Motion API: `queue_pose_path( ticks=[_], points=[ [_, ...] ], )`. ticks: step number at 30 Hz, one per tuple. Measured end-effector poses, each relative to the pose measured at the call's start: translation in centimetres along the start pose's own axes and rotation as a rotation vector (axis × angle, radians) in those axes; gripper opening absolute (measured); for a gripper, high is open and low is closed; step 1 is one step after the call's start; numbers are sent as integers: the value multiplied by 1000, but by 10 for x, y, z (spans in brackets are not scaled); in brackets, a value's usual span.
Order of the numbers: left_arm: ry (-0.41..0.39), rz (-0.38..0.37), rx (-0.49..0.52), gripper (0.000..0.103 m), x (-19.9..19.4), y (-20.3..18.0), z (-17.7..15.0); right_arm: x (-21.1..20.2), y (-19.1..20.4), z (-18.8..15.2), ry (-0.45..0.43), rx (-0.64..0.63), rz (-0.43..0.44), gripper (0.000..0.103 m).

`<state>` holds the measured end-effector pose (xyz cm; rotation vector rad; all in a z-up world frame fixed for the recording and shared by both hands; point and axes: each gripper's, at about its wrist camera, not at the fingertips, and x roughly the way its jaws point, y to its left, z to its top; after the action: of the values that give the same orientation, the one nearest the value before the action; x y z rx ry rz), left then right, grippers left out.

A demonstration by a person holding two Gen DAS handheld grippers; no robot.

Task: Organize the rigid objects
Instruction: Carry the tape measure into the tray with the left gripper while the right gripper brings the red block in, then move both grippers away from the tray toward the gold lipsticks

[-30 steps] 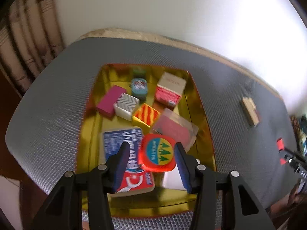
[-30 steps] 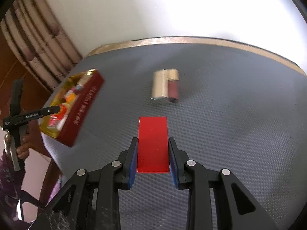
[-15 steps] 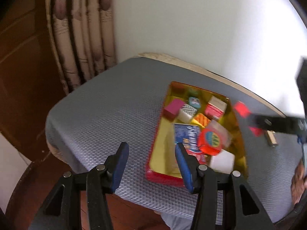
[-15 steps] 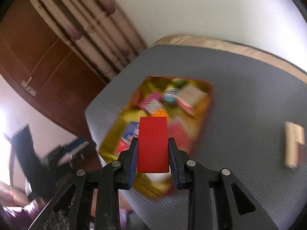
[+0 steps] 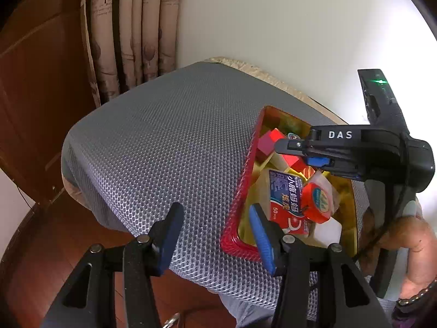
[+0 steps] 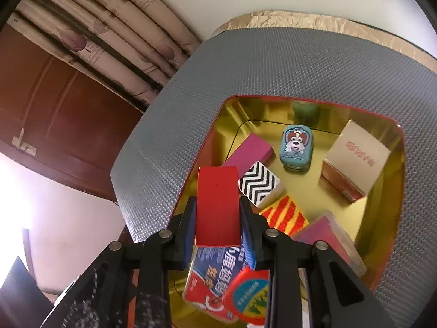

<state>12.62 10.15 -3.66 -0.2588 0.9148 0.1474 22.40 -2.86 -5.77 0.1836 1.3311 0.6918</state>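
Our right gripper (image 6: 218, 218), clamped on the red block (image 6: 217, 205), now hangs over the gold tray (image 6: 382, 205), ready for release, having left the mat; left gripper (image 5: 213, 229) stands apart, empty.

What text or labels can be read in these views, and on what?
"DAS": white letters on the right tool body.
"50 PCS": on the blue and red packet; its large Chinese characters are too distorted to quote.
Red lettering on the white box: upside down, unreadable.
Round red lid: print blurred.
Dog tin: lettering too small.
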Motion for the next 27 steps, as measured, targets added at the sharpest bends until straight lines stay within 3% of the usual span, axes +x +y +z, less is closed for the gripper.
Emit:
queue_pose_path(
  ticks=[7,11,14,15,16,19,22,27],
  points=[
    [17,-10,-28,51,3,7,2,9,-2,9,-8,36,14,30],
    [12,-5,-23,51,2,4,0,-22,-9,1,-76,18,21,31],
    [-7,5,4,51,-2,-2,-3,-65,-26,-12,-181,-33,-36,55],
    [-14,8,18,51,-4,-5,-4,-83,-37,-25,-227,-43,-79,65],
    [-23,11,35,51,-6,-8,-5,-100,-50,-39,-267,-45,-129,69],
    [-44,14,98,51,-12,-23,-11,-146,-104,-82,-333,-14,-318,70],
    [-53,-10,181,51,-17,-41,-18,-187,-178,-128,-329,74,-537,70],
    [-5,-116,293,51,-25,-84,-29,-243,-271,-184,-325,221,-762,71]
  ],
)
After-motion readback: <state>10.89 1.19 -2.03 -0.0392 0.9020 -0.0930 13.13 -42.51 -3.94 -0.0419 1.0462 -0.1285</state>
